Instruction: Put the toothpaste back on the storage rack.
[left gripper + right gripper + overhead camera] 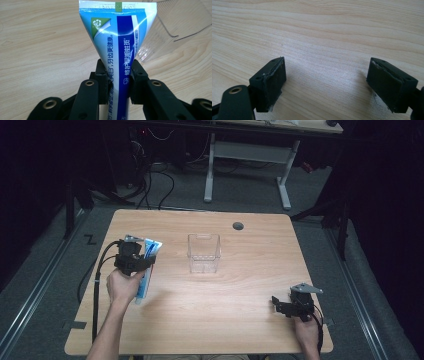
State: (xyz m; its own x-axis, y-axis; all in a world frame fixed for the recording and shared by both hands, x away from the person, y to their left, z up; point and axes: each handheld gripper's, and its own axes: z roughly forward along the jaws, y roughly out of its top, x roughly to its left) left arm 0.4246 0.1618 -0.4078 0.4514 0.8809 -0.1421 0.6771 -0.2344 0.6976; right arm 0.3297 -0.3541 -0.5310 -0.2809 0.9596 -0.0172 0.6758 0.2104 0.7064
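— Over the left part of the bench (250, 285), seen from the high view, what does the left hand-held gripper (145, 262) carry?

— It pinches a blue and white tube (148, 265), which slants over the wood. The left gripper view adds what the high view blurs: the jaws are pressed onto the tube's (117, 50) narrowing middle, one on each side, and the flat crimped end with its printed strip points away from the camera. White lettering runs along a dark blue band.

— And the right hand-held gripper (280, 306)?

— It sits near the bench's right front corner, well apart from the tube. The right gripper view shows its two jaws spread wide with bare wood grain between them, gripping nothing.

— What else stands around?

— A clear plastic box (203, 253) stands upright at mid-bench, just right of the tube. The left gripper view catches its transparent wall (172, 22) behind the tube's crimped end. A dark round grommet (238, 226) lies farther back.
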